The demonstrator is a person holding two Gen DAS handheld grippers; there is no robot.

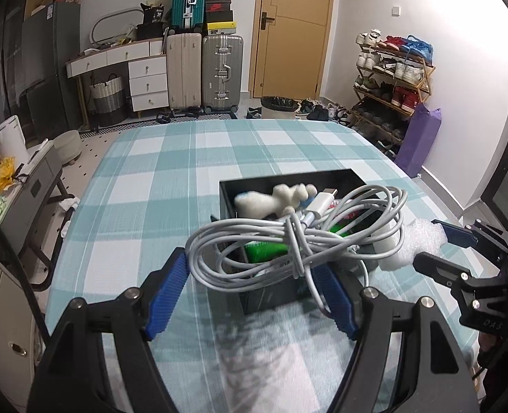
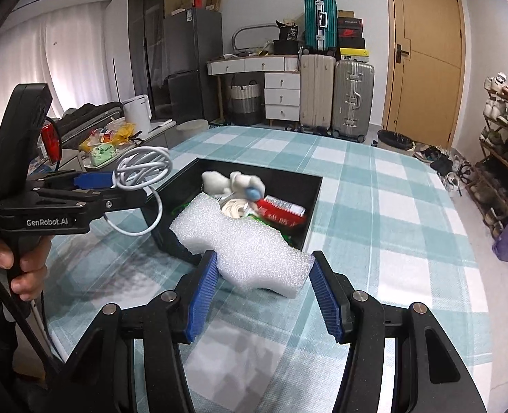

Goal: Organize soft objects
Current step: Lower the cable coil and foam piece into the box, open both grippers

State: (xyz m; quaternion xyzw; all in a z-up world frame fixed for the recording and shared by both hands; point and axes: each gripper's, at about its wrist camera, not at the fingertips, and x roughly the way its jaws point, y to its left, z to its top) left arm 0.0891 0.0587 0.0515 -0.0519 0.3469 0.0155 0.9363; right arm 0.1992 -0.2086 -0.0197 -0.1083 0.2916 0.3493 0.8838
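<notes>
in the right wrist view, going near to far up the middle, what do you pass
right gripper → white foam piece held between its pads → black box with a red brush and white plush toy inside → checked bedcover → suitcases by the far wall

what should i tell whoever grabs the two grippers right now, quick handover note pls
Left gripper: shut on the coiled white cable, held in the air over the near end of the black box.
Right gripper: shut on the white foam piece, held off the checked bedspread at the box's near edge.
In the box: a white plush toy, a red brush, something green, other small items.
Done: nothing visibly sorted yet; both held items are lifted.
Left: find a place for cable and foam, then the box contents.
</notes>
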